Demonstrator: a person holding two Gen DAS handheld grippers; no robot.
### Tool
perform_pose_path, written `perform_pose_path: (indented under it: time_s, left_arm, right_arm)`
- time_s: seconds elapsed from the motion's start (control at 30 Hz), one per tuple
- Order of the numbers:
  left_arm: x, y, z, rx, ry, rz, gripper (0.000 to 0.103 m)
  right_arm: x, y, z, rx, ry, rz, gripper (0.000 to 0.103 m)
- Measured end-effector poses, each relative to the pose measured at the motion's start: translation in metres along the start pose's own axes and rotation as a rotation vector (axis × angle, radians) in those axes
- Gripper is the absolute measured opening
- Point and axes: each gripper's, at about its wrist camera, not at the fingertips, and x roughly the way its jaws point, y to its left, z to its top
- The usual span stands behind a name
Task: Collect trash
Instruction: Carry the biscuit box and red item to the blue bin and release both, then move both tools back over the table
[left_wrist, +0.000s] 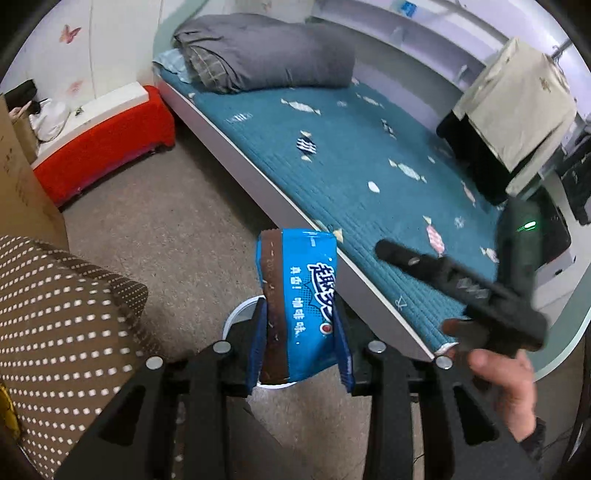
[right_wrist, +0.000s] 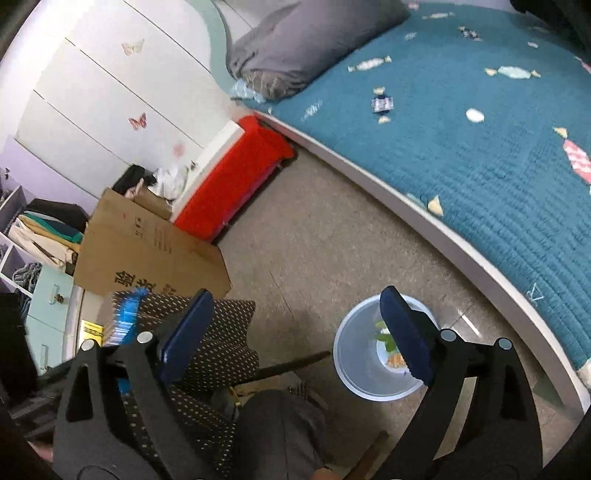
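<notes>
The left claw (left_wrist: 301, 332) is clenched on a blue snack wrapper (left_wrist: 295, 302), its blue pads pressing the packet from both sides. The wrapper stands upright between them, with a brown strip along its left edge and white lettering on the blue face. Directly behind and below the wrapper, part of the white rim of a round bin (left_wrist: 236, 317) shows on the speckled floor (left_wrist: 166, 221), beside the white edge of the bed (left_wrist: 332, 155).

The right claw (right_wrist: 295, 332) stands released, its jaws spread wide with nothing between them. In the left wrist view it appears blurred at the right, with the person's hand (left_wrist: 506, 384) gripping its handle over the corner of the bed. Seen from the right wrist, the pale bin (right_wrist: 354, 354) sits on the floor just under the claw's right finger, with a few scraps of green and orange litter (right_wrist: 388, 347) at its bottom.

A teal quilted cover printed with sweets lies on the bed, with a folded grey duvet (left_wrist: 266, 51) at its head. A red-covered bench (right_wrist: 236, 177) and a flattened cardboard box (right_wrist: 147, 247) stand by the wall, and a brown dotted cushion (left_wrist: 62, 317) lies at the left.
</notes>
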Motion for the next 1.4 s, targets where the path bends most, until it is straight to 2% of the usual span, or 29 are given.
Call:
perform_pose_path:
  time_s: [0.03, 0.1, 0.13, 0.17, 0.33, 0.4, 0.6, 0.8, 1.0, 1.17, 1.4]
  left_arm:
    - [0.005, -0.002, 0.0, 0.008, 0.009, -0.004, 0.035]
    - [0.014, -0.005, 0.003, 0.03, 0.03, -0.018, 0.05]
    - [0.02, -0.007, 0.004, 0.035, 0.039, -0.004, 0.074]
    - [0.022, -0.007, 0.004, 0.032, 0.039, 0.013, 0.092]
    - [0.019, 0.006, 0.002, -0.024, 0.054, 0.038, 0.094]
    - [0.01, 0.013, 0.001, -0.044, 0.037, 0.042, 0.094]
    - [-0.045, 0.023, -0.006, -0.042, -0.097, 0.088, 0.095]
    - [-0.106, 0.029, -0.018, -0.031, -0.223, 0.137, 0.095]
    - [-0.161, 0.042, -0.036, -0.05, -0.333, 0.18, 0.096]
    - [-0.195, 0.054, -0.054, -0.057, -0.395, 0.227, 0.096]
    - [-0.244, 0.082, -0.085, -0.086, -0.492, 0.283, 0.096]
  right_arm:
    - [-0.005, 0.003, 0.001, -0.003, -0.011, 0.004, 0.09]
    - [-0.013, 0.005, 0.005, -0.009, -0.027, 0.011, 0.091]
    - [-0.016, 0.007, 0.005, -0.011, -0.033, 0.013, 0.091]
    - [-0.018, 0.009, 0.005, -0.011, -0.038, 0.015, 0.091]
    - [-0.032, 0.022, 0.001, -0.025, -0.062, 0.013, 0.096]
    - [-0.036, 0.029, -0.001, -0.033, -0.075, -0.002, 0.097]
    - [-0.049, 0.055, -0.007, -0.08, -0.134, -0.059, 0.097]
    - [-0.065, 0.097, -0.012, -0.183, -0.171, -0.058, 0.097]
    - [-0.071, 0.15, -0.025, -0.327, -0.149, -0.021, 0.097]
    - [-0.071, 0.196, -0.047, -0.43, -0.114, 0.023, 0.097]
    - [-0.071, 0.249, -0.08, -0.519, -0.082, 0.029, 0.097]
